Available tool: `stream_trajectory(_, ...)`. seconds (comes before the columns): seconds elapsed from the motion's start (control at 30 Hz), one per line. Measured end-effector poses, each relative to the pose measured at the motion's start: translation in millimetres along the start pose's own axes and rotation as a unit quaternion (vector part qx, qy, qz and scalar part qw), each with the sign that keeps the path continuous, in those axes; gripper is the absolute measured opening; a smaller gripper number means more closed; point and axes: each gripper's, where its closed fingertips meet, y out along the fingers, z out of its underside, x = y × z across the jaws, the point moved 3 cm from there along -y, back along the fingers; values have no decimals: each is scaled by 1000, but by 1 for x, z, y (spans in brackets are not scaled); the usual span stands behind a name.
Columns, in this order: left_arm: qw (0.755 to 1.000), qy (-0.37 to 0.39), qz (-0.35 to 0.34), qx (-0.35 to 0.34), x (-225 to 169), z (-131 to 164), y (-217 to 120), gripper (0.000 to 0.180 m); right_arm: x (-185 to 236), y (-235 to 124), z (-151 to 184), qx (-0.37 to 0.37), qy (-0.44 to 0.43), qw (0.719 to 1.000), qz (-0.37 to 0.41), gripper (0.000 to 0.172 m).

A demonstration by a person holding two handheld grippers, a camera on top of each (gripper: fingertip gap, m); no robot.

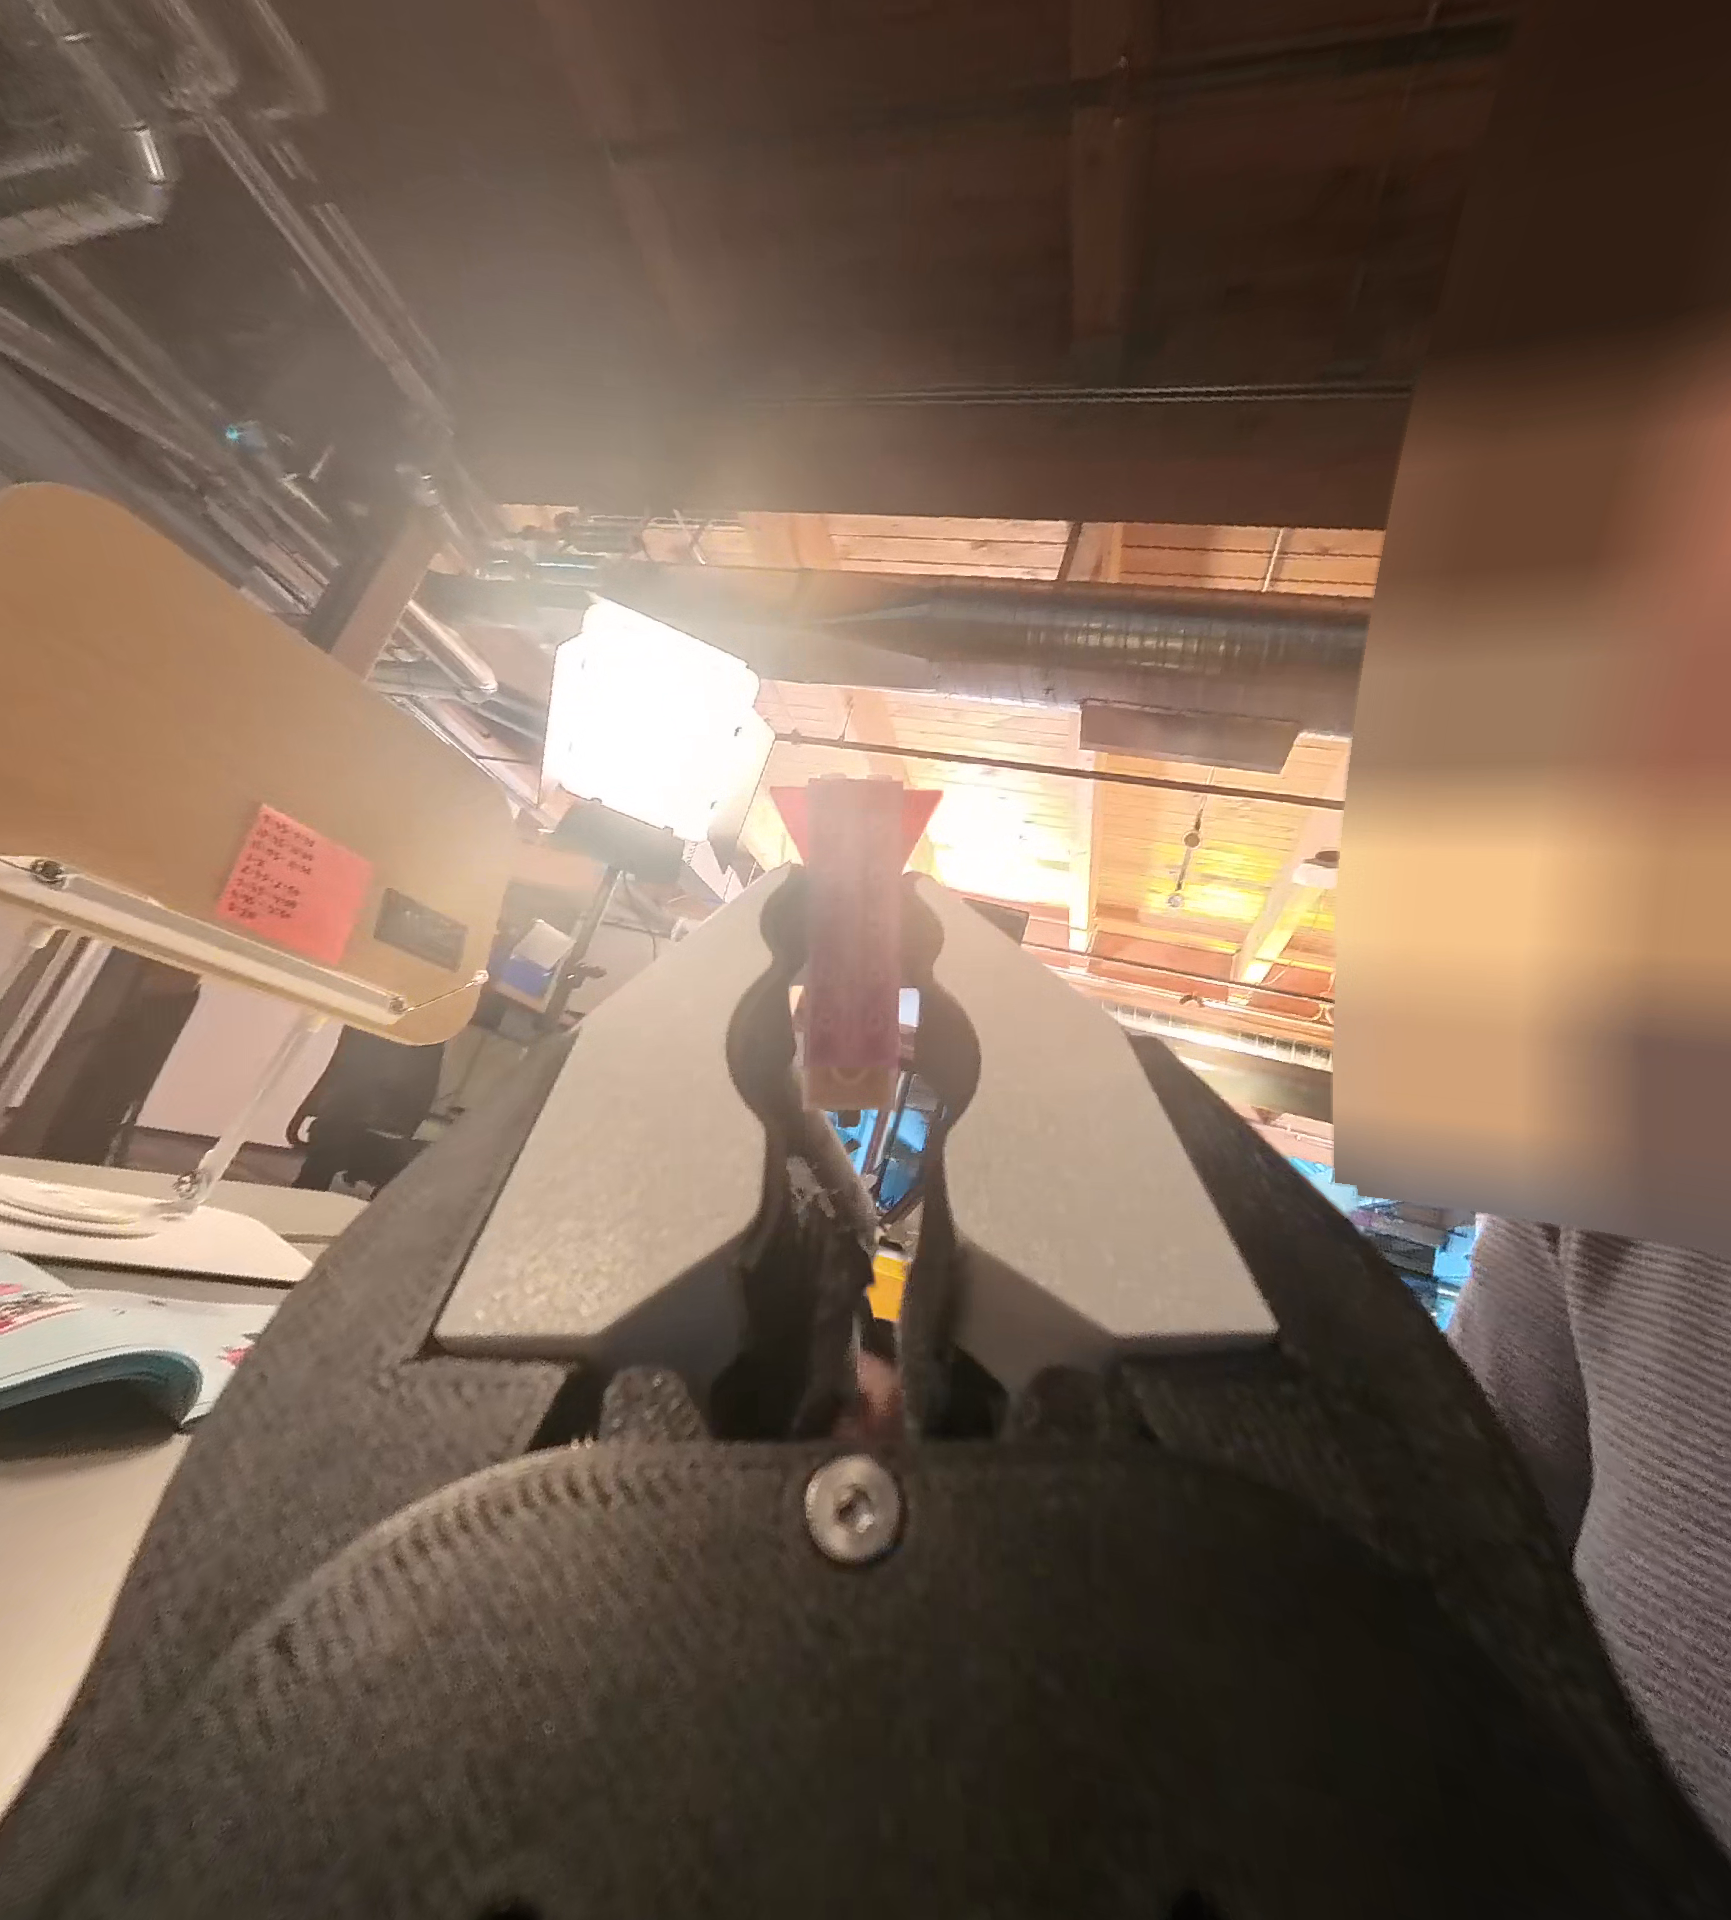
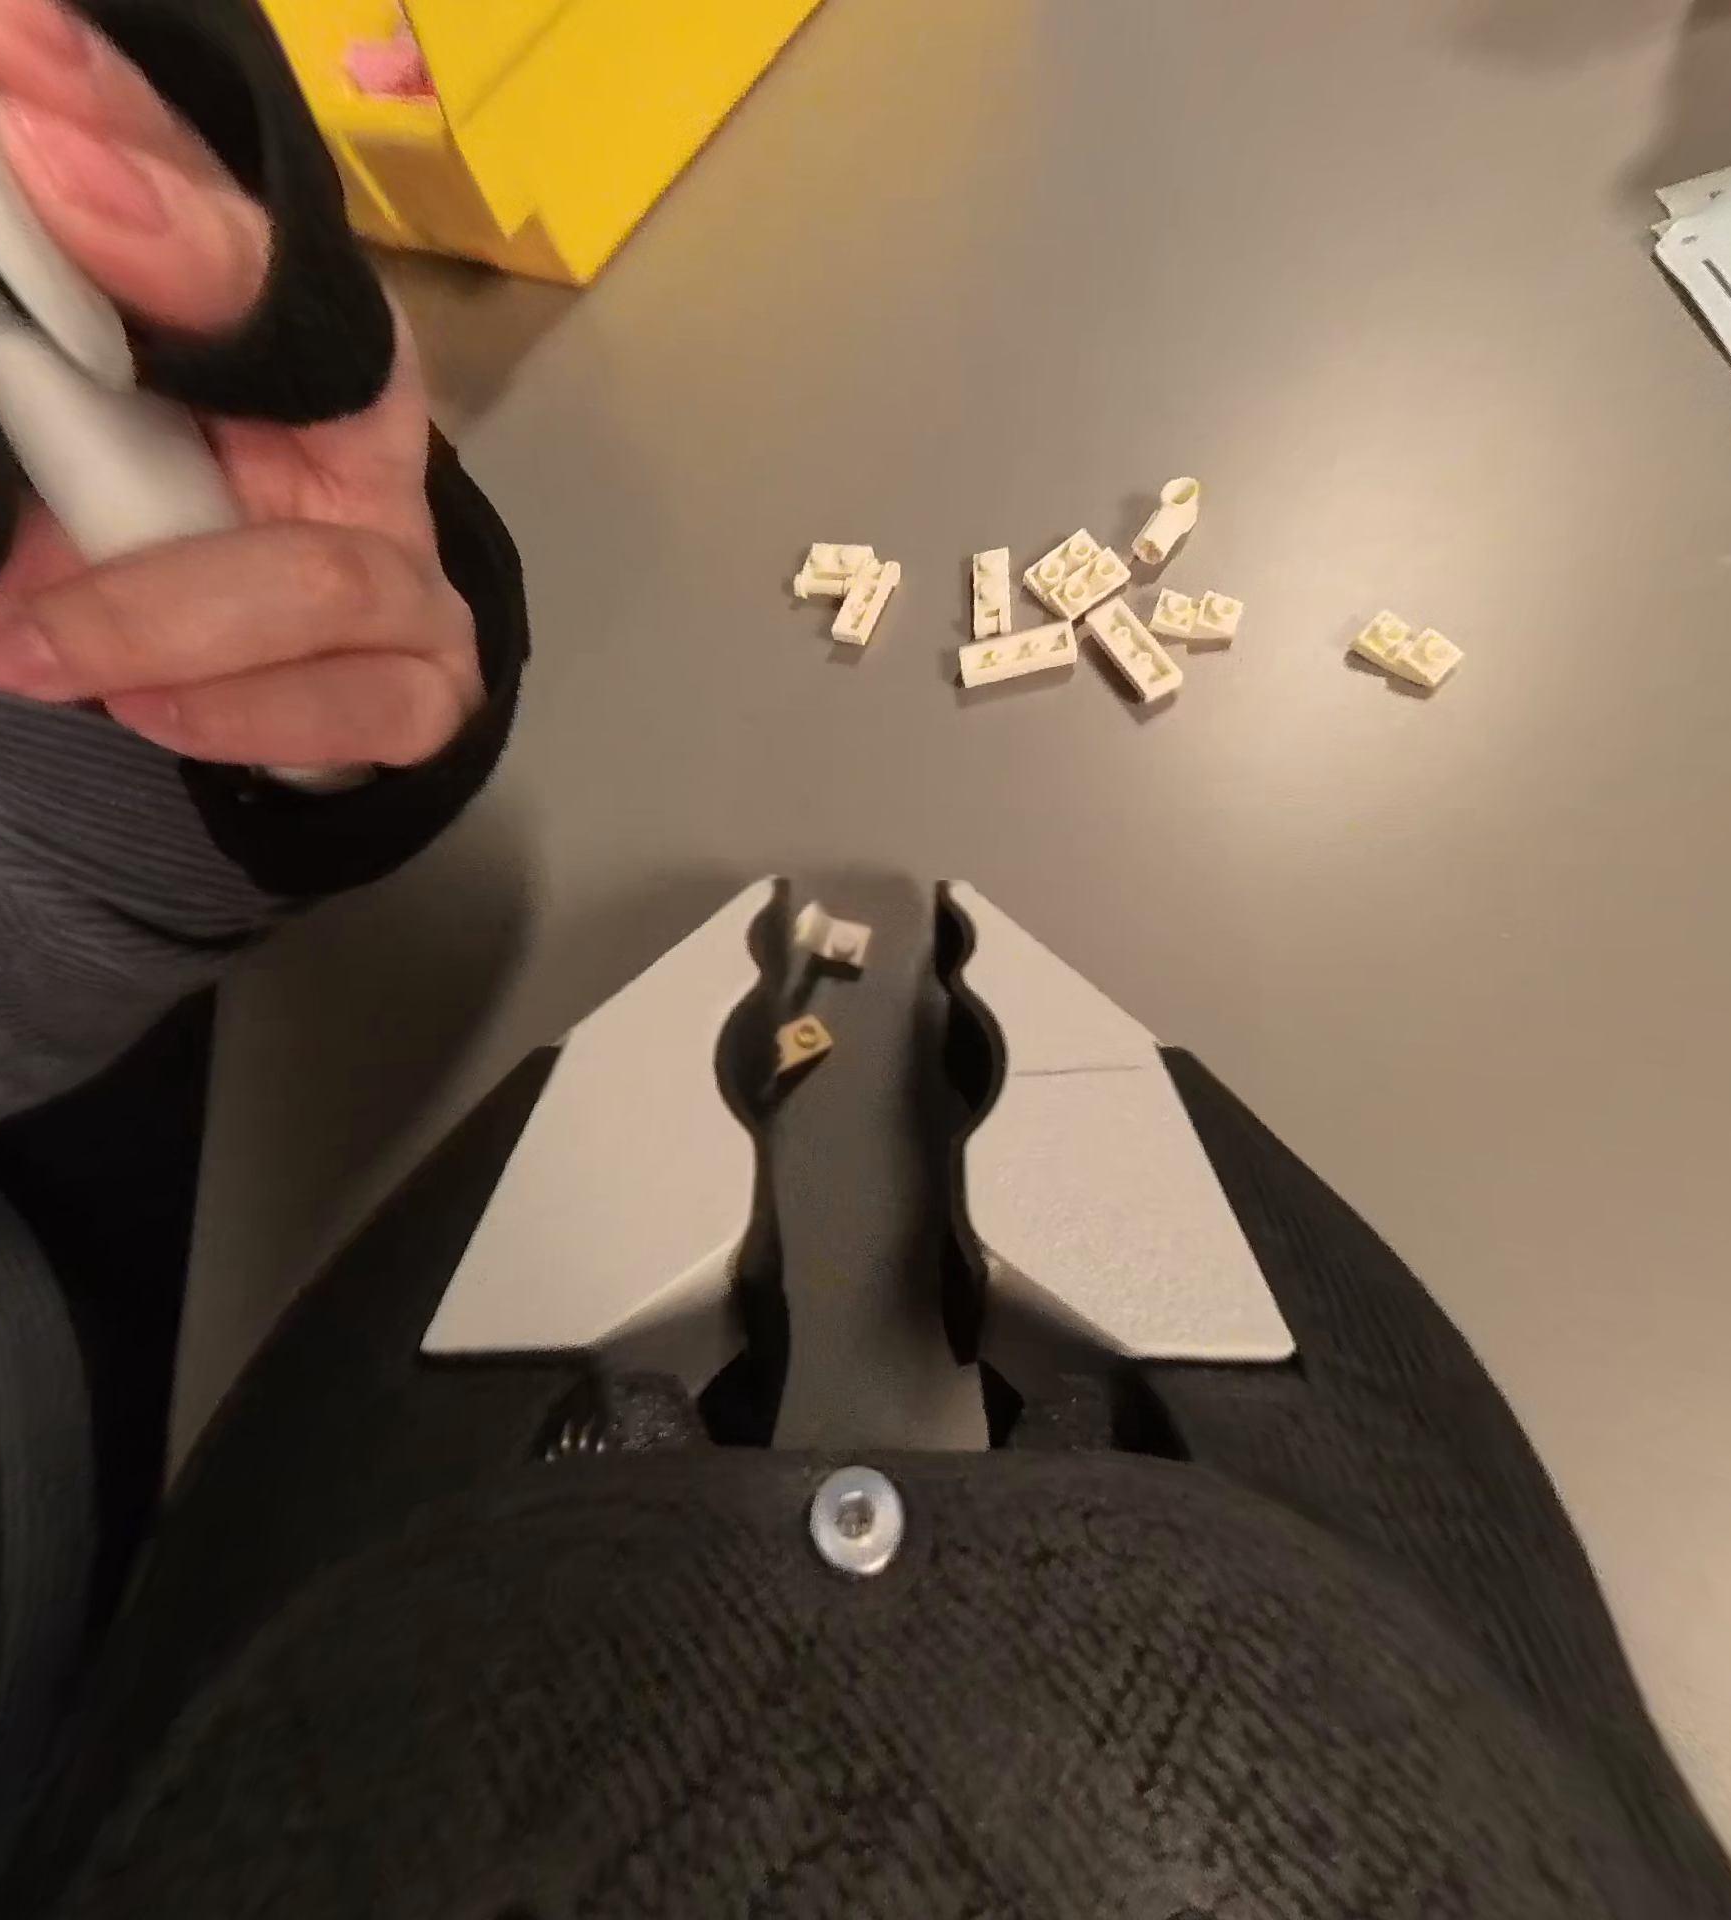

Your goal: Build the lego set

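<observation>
Left gripper (image 1: 856, 883) fingers clamped a pink-purple studded brick stack (image 1: 853, 956), raised. Right gripper (image 2: 859, 894) fingers stood apart, unloaded, around two small plates (image 2: 830, 935); cream brick pile (image 2: 1079, 613) lay beyond.

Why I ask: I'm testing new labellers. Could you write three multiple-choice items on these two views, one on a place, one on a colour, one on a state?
1. Where is the yellow box in the right wrist view?
A. Between the gripper's fingers
B. At the far left of the grey table
C. Right of the scattered white pieces

2. What colour is the long brick piece in the left gripper?
A. Green
B. Blue
C. Pink

3. How do the jaws of the right gripper stand?
A. Apart, with a small white piece and a tan piece between them
B. Clamped on a yellow box
C. Shut tight with nothing between

Key: 1 B, the box sits at the upper left; 2 C, pink body between the fingertips; 3 A, table shows between the fingers.
</observation>
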Motion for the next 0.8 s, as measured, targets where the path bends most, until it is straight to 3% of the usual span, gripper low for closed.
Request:
stream_trajectory(0.13,1000,-5,-5,-5,2,-1,-1,15,5,-22,-27,-96,38,994,-41,52)
stream_trajectory(0.27,1000,3,-24,4,6,2,-1,15,40,-48,-59,-214,7,966,-148,60)
stream_trajectory(0.4,998,27,-36,37,6,11,3,15,62,-41,-63,-216,-69,964,-138,58)
stream_trajectory(0.47,998,33,-31,45,4,14,5,15,67,-41,-66,-230,-81,960,-138,48)
stream_trajectory(0.8,998,10,-14,54,2,19,7,16,75,-54,-76,-288,-40,934,-206,34)
